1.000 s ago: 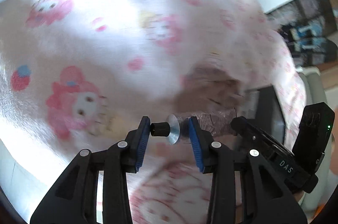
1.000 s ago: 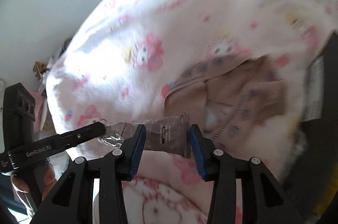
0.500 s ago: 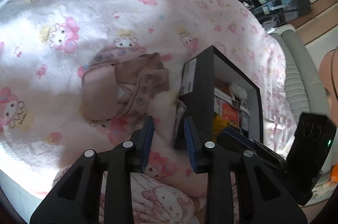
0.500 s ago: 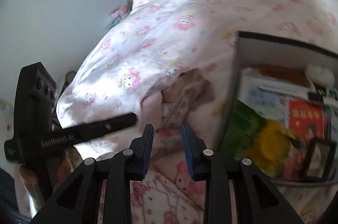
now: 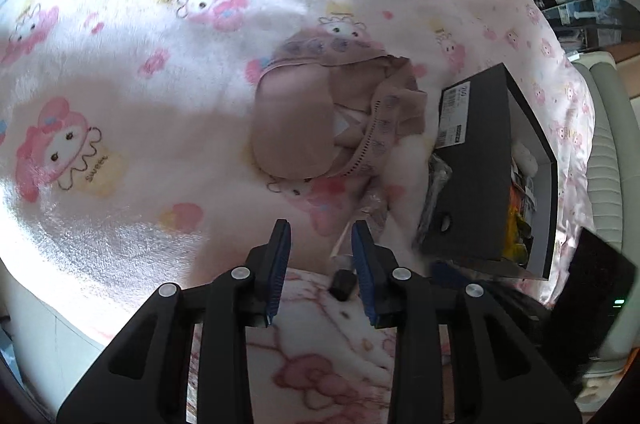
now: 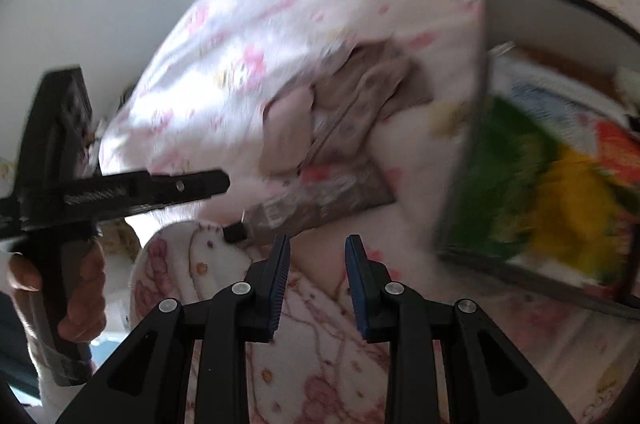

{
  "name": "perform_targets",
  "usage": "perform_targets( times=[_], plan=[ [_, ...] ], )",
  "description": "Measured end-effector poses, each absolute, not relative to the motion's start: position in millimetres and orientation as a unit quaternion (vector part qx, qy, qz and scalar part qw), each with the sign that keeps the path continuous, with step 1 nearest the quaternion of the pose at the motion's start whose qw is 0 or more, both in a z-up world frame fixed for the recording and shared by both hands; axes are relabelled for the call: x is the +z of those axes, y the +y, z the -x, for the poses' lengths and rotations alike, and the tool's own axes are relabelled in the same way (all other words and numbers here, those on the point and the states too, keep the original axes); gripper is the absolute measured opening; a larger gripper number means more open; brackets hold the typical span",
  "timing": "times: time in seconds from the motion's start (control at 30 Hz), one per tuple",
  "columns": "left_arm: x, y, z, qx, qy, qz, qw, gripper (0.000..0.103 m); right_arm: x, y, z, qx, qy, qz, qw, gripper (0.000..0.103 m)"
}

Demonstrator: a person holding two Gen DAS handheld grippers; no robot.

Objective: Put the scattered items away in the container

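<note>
On the bed: pink cartoon-print blanket [image 5: 120, 63]
Tube: brown tube [image 6: 320, 199], black cap, lying beside black box [image 5: 472, 159]
Left gripper [image 5: 320, 244]: jaws parted, just widened, gripping nothing
Right gripper [image 6: 318, 260]: partly open, empty

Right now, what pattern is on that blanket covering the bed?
The blanket is white, printed with pink cartoon bunny characters. The left wrist view shows it best.

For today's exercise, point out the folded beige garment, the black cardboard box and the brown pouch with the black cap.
Folded beige garment [image 5: 294, 135]: left wrist view, on its smooth folded panel.
Black cardboard box [image 5: 476, 159]: left wrist view, on its outer side wall.
Brown pouch with black cap [image 6: 320, 199]: right wrist view, on its flat printed body.
</note>
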State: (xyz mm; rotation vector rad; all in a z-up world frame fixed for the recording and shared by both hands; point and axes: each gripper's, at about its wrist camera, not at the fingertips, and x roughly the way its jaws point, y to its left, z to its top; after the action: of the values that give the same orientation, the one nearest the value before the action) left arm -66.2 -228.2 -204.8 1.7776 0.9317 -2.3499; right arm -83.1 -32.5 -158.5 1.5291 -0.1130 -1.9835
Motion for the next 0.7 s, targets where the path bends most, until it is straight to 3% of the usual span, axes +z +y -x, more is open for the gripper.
perform_targets(
  times=[0.13,0.23,0.47,0.7],
  plan=[
    [-207.2,-237.4,61.2,-0.757,0.308,-0.576,0.021,0.032,-200.3,-64.7,93.4,-0.712,-0.005,-0.630,0.311,0.025],
    [-208.6,-249.9,57.7,-0.752,0.325,-0.573,0.022,0.032,-215.6,-79.9,104.1,-0.690,-0.018,-0.648,0.322,0.025],
    [-219.1,-284.1,55.2,-0.748,0.364,-0.553,0.042,0.032,-168.7,-89.6,125.8,-0.801,-0.016,-0.526,0.285,0.025],
    [-248.1,-283.9,72.3,-0.722,0.364,-0.588,0.006,0.037,-189.4,-94.6,124.1,-0.785,0.032,-0.562,0.259,0.026]
  ],
)
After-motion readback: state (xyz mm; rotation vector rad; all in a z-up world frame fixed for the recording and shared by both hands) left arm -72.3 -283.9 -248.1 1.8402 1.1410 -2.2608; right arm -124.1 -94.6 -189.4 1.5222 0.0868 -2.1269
